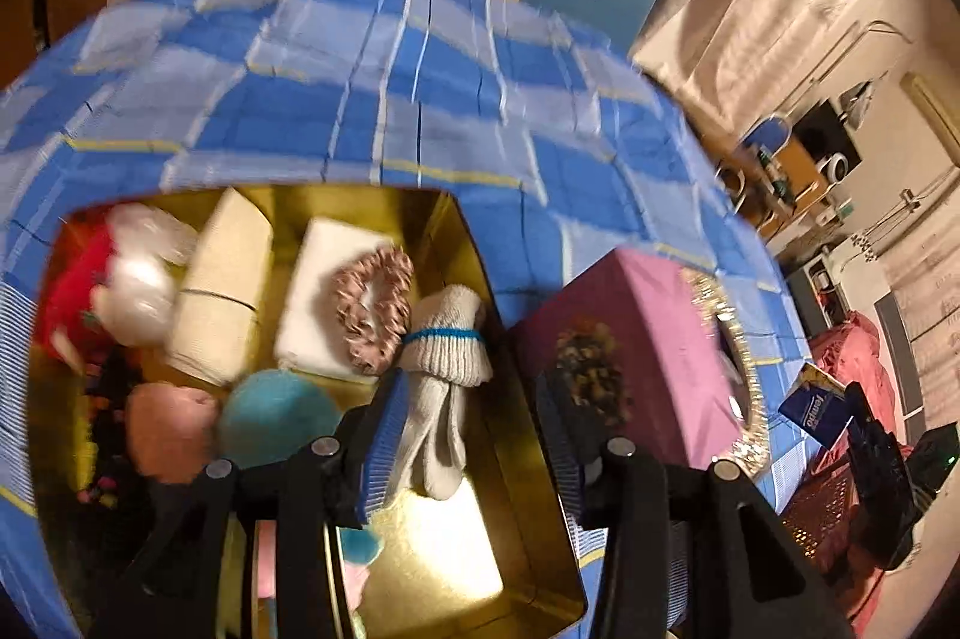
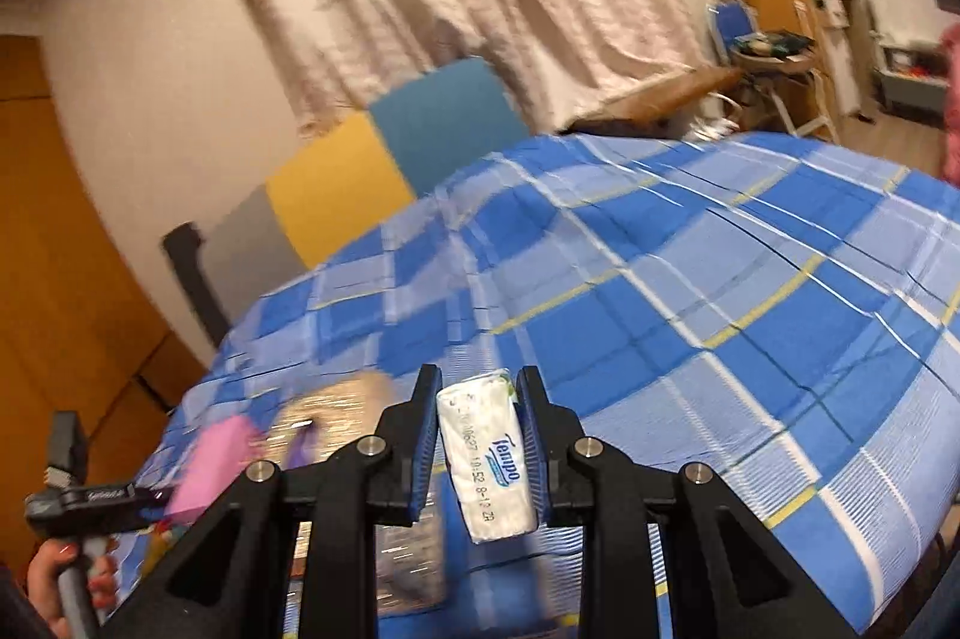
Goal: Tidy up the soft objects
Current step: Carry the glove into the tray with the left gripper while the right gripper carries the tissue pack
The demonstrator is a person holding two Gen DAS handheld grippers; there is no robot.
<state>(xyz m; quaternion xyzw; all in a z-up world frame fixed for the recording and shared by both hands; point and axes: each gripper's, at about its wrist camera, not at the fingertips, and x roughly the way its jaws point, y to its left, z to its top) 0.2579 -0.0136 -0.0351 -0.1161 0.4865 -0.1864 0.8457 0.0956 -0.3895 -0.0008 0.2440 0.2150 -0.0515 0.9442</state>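
- the blue checked cloth covers the whole surface, with yellow and white lines running through the squares; it fills the right wrist view as well.
- a gold tin sits open on the cloth, its shiny floor bare at the near end and crowded at the far end.
- just right of the tin stands a pink box with a glittery trimmed opening on its side.
- inside the tin, a cream folded cloth lies beside a white folded pad, and a red and white plush is at the far left, blurred.
- a pair of grey knit gloves, bound by a blue band, lies in the tin against its right wall.
- a teal pompom and a pink pompom sit near the front, touching.
- a pink patterned scrunchie rests on the white pad.
- the left gripper hangs over the tin with fingers apart, the gloves' loose ends between them; whether the left pad touches them is hard to tell.
- the right gripper is clamped on a tempo tissue pack, held above the cloth.
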